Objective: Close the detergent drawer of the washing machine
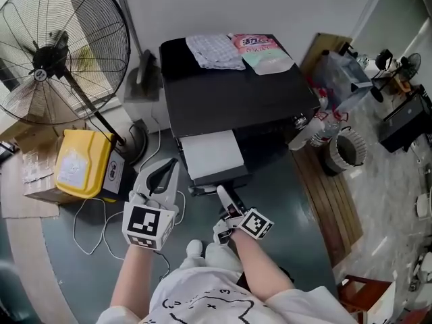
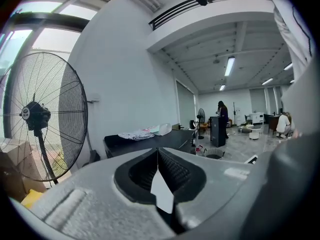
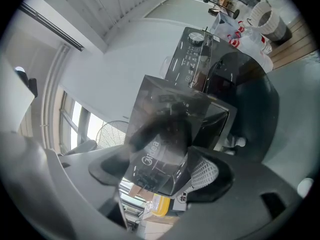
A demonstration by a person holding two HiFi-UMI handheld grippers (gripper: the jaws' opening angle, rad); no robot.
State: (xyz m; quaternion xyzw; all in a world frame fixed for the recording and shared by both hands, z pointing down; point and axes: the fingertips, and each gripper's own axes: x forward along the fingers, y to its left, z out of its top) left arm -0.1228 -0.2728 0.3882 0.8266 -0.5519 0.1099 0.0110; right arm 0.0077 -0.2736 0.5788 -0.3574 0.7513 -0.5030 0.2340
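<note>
The black washing machine stands ahead of me with its detergent drawer pulled out toward me, pale grey inside. My right gripper is at the drawer's front edge. In the right gripper view the drawer's glossy dark front panel sits between the fingers, and my right gripper is shut on it; one meshed pad shows beside it. My left gripper hangs left of the drawer, touching nothing. In the left gripper view my left gripper is shut and empty, facing the machine's top.
A large standing fan and a yellow container are at the left, with cables on the floor. A cloth and a pink pouch lie on the machine. Bottles, a basket and a wooden board are at the right.
</note>
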